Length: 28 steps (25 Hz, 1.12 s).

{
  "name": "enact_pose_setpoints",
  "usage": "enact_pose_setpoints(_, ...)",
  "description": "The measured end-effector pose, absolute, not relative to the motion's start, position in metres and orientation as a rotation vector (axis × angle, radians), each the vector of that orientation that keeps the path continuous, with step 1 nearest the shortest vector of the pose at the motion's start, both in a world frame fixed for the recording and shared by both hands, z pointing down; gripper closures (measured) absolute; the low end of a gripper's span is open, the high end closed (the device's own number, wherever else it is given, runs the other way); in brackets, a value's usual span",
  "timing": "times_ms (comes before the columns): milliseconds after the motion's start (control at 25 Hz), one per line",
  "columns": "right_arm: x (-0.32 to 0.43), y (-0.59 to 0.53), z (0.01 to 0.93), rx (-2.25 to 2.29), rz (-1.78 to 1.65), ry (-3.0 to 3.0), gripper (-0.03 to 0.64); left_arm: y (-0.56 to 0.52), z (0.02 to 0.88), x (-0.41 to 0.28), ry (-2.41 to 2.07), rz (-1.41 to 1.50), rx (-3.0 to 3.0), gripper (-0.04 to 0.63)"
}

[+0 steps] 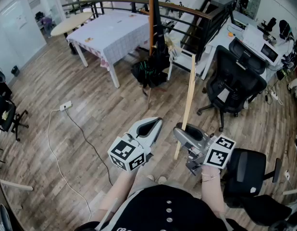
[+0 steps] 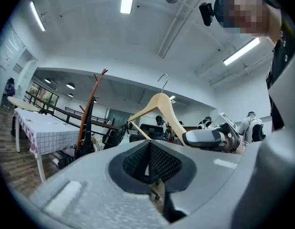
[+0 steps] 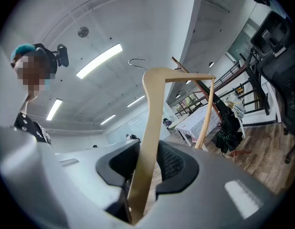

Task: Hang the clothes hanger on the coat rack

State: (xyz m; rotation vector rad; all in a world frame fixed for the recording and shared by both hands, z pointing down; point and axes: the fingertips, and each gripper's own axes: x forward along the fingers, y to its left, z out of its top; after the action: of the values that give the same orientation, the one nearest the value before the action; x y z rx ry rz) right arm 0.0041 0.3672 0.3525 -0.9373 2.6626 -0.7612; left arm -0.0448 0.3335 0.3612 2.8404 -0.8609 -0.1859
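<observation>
Over the wood floor (image 1: 105,114), close ahead of the person's torso, we note two tools held side by side, pointing away from the body. Right tool (image 1: 179,130): jaws clamped on the clothes hanger (image 1: 189,97), pads pressing on both faces of one wooden arm near its lower end, the gap between them only as wide as that arm. We see the hanger standing upright out of the jaws, metal hook at the top, cross bar below the arms. From the head view it reads edge-on, a pale strip rising from the tool. Left tool (image 1: 155,122): jaws brought together, mesh pads meeting along the centre line, nothing between them; it sits just beside the right tool and apart from the hanger. We place the coat rack (image 1: 151,18) well apart from the hanger, farther across the room; its brown pole stands upright beside a desk (image 1: 115,32) under a checked white cloth, with a dark bundle (image 1: 149,72) at its foot. From the left gripper view we see the rack's forked top to the left of the hanger, with open space between the two. A black office chair (image 1: 235,81) stands to the right of the hanger, and a thin cable (image 1: 71,143) trails over the floor to the left. We cannot tell what the bundle is.
</observation>
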Motion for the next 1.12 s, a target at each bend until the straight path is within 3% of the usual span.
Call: enact_pose_setpoints(1120,0.032,0.361,0.356,-0.869,-0.804,2.694,0.492,0.332,0.364,-0.013,-0.917,-0.230,2.821,0.597)
